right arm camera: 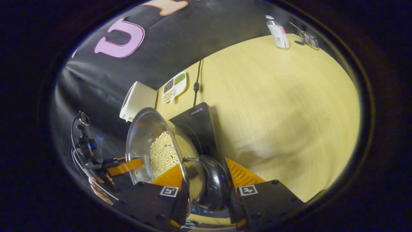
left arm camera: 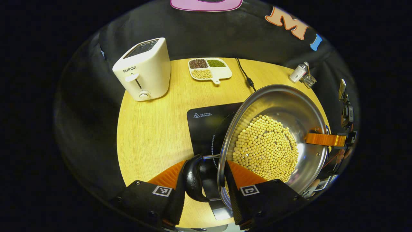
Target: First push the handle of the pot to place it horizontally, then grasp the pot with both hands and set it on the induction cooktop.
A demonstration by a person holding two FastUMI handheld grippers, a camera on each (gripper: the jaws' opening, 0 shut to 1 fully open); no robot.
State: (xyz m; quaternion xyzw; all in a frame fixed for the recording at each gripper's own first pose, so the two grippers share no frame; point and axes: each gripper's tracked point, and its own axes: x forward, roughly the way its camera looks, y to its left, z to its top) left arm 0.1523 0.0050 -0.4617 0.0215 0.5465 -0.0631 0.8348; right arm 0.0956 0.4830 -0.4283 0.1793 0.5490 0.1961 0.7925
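**Spotter:** What's the setting?

**Me:** A round wood-grain table against black cloth. Going left to right in the left gripper view: a cream toaster, a divided white dish of beans, a black cord, the flat black cooktop, then the pot, and at the far edge a small bottle.

**Spotter:** Where's the pot against your jaws?

**Me:** Held between both. My left gripper has its jaws around the near rim and black side handle: one finger outside the handle, the other inside the wall. The pads look pressed on. In the right gripper view, my right gripper straddles the opposite handle and rim the same way. So the pot's handle-to-handle axis runs from one gripper to the other.

**Spotter:** Is it on the cooktop?

**Me:** I judge it's over the cooktop's right part, tilted, not yet sitting flat. The coming move turns on that: the cooktop's ring lies below and to the left of the pot, so it wants levelling and lowering.

**Spotter:** Materials?

**Me:** Shiny stainless bowl, thin rolled rim, smooth rounded plastic handles. It carries a loose bed of pale round beans, which would slide if the tilt grows.
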